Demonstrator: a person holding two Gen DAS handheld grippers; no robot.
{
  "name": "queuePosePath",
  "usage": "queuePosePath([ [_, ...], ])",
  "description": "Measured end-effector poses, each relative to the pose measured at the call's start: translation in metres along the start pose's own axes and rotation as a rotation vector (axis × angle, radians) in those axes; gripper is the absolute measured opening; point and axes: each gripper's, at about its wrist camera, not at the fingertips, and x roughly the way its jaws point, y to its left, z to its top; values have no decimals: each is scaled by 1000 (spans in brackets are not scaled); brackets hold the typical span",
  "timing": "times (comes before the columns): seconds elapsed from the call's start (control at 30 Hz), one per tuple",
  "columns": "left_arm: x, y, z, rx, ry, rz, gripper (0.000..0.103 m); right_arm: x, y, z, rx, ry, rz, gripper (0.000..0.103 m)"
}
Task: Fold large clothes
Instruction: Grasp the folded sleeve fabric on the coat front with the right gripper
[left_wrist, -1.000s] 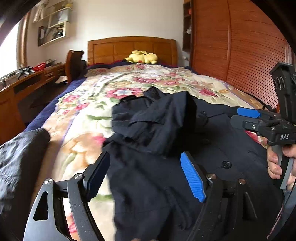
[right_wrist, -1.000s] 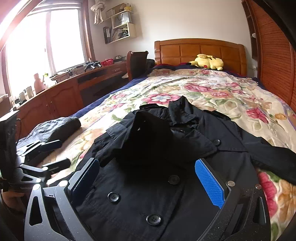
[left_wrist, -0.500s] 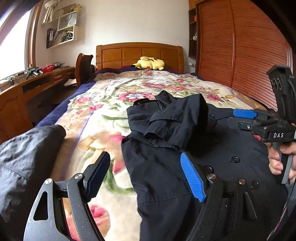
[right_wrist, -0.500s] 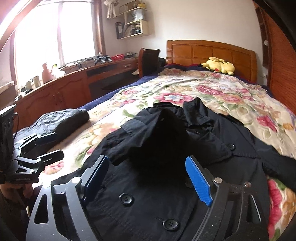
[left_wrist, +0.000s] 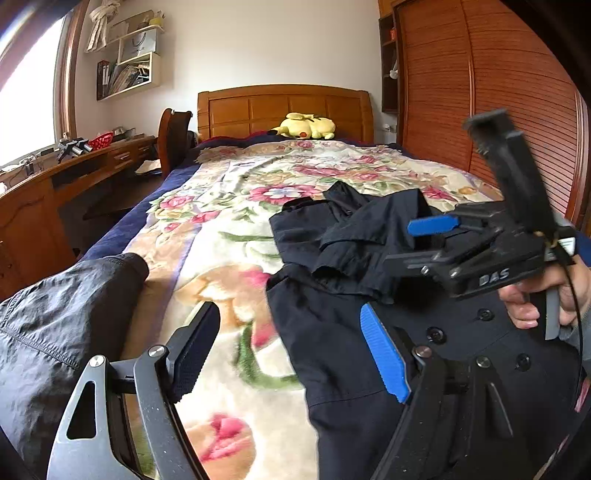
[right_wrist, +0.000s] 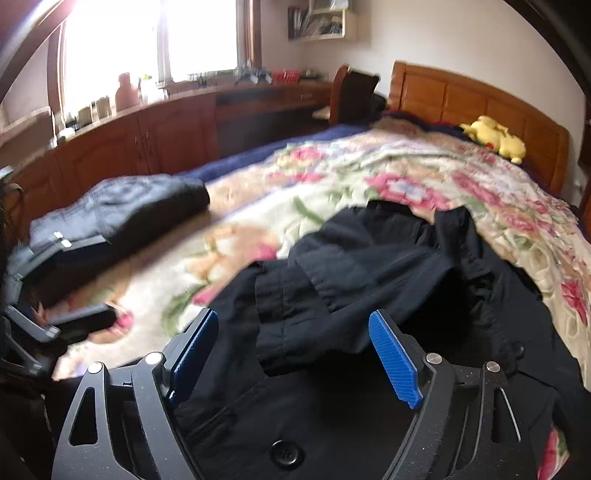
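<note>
A black buttoned coat lies front-up on the floral blanket, with one sleeve folded across its chest. My left gripper is open low over the coat's left edge, with blanket and coat hem under its fingers and nothing gripped. A hand holds my right gripper above the folded sleeve. In the right wrist view the right gripper stands open over the coat; the sleeve cuff lies between its blue pads, which do not press on it.
A dark grey jacket lies bunched at the bed's near left edge. A yellow plush toy rests by the headboard. A wooden desk and chair run along the left, and a slatted wardrobe stands on the right.
My left gripper has slid left off the coat, so blanket now shows beneath it. The right gripper's jaws have narrowed a little, and it has swung left and rolled over the folded sleeve.
</note>
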Motion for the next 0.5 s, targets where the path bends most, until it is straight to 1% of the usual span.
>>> queuePosePath([
  [0.13, 6, 8, -1, -8, 18, 1, 79, 29, -7, -5, -1, 94, -18, 85],
  [0.23, 9, 14, 2, -35, 27, -20, 79, 47, -3, -7, -41, 173, -39, 85],
  [0.3, 9, 16, 4, -35, 31, -20, 79, 55, 1, -7, -74, 204, -65, 85],
  [0.4, 9, 18, 4, -28, 34, -18, 79, 68, 0, -3, -86, 236, -94, 84],
  [0.5, 7, 20, 4, -24, 33, -16, 79, 78, 3, -6, -91, 256, -136, 79],
])
